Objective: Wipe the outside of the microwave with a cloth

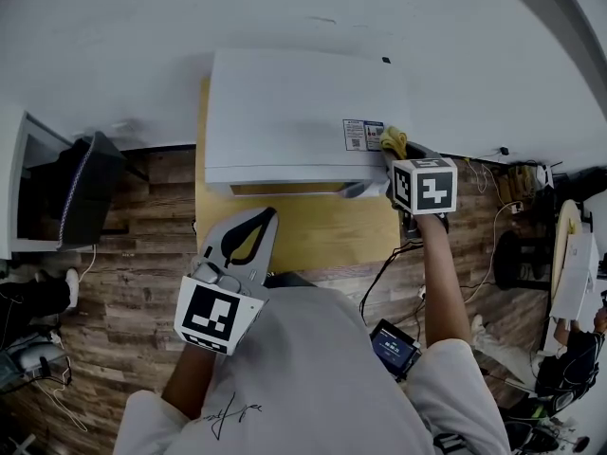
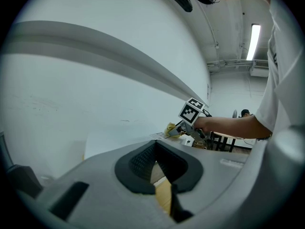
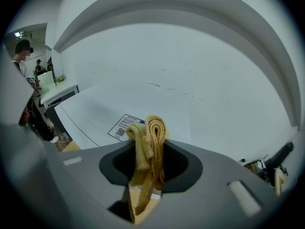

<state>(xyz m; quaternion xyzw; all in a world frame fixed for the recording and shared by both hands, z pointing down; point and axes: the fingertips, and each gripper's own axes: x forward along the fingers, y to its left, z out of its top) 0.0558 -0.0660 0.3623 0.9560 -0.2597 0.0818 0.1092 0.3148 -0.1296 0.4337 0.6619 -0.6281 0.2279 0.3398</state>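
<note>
White microwave (image 1: 285,112) on a yellow wooden counter (image 1: 313,230) set against a plain white wall (image 1: 285,8); wood-plank floor (image 1: 142,254) to either side, with dark cables (image 1: 384,268) trailing below the right tool (image 1: 394,156). The right tool is clenched on a folded yellow cloth (image 1: 393,142), whose looped folds stand up between the jaws and hang down behind them in the right gripper view. The cloth sits at the tip of this tool, against the right edge of the microwave's top, and a printed label (image 1: 363,134) lies just to the tool's left on that top. Whether the cloth presses on the casing cannot be told. The rest of the microwave's top stretches away to the left of this tool. The left tool (image 1: 268,218) is held low in front of the counter, close to the person's body, its jaws brought together on nothing. The microwave's front lies ahead of it and apart. From the left tool, the right tool and cloth show ahead and to the right, at the casing's far corner.
</note>
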